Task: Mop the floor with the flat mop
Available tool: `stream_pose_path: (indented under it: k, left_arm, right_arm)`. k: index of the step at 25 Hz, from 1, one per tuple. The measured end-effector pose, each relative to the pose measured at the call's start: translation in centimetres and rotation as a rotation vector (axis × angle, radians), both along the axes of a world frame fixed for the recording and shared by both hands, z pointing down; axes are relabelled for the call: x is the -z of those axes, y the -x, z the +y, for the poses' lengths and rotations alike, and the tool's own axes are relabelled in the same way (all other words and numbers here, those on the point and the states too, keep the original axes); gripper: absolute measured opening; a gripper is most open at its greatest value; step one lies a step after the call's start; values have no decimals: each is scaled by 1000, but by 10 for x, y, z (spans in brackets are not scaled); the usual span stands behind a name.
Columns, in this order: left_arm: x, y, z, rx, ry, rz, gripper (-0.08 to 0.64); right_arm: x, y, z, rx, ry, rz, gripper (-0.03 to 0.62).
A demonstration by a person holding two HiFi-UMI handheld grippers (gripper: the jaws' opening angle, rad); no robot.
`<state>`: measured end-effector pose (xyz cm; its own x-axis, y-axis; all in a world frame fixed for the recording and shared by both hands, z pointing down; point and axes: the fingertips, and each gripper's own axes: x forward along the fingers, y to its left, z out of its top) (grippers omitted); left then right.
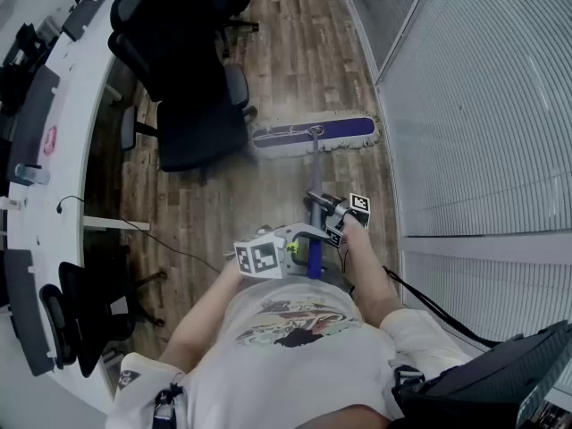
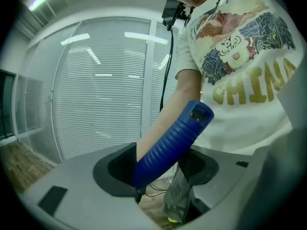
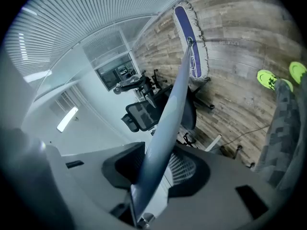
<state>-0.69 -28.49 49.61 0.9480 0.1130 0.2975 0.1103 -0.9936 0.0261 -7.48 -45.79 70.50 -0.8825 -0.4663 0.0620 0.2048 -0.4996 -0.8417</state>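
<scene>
Blue mop handle (image 1: 315,175) straight ahead, purple mop head (image 1: 350,130) crosswise.

Blue mop handle (image 2: 170,140), clamped in left gripper (image 2: 160,176)

Black office chair (image 1: 192,114) beside a curved white desk (image 1: 45,239) — slatted blinds (image 1: 483,105) (right side) opposite.

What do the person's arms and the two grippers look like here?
The left gripper and right gripper are grey with dark jaw pads; each carries a cube of black-and-white square markers. The person wears a white short-sleeved T-shirt with a printed graphic. A black cable trails at the person's right side.
</scene>
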Motion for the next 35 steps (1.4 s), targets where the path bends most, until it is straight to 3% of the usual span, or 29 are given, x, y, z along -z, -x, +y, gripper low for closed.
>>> stream_pose_path:
  k: [7, 12, 20, 29, 35]
  left_arm:
    - [-11, -44, 116, 22, -2, -13, 258]
    - [-2, -61, 135, 43, 3, -9, 257]
    - [9, -115, 238, 31, 33, 19, 257]
    - [14, -154, 244, -18, 22, -8, 258]
    - [15, -158, 238, -10, 27, -7, 258]
  right_arm:
    - [-6, -37, 117, 36, -8, -9, 140]
    - [2, -49, 139, 87, -16, 2, 140]
    - [10, -98, 245, 48, -4, -77, 140]
    - [16, -132, 253, -27, -2, -150, 147]
    - [21, -135, 247, 4, -54, -165, 161]
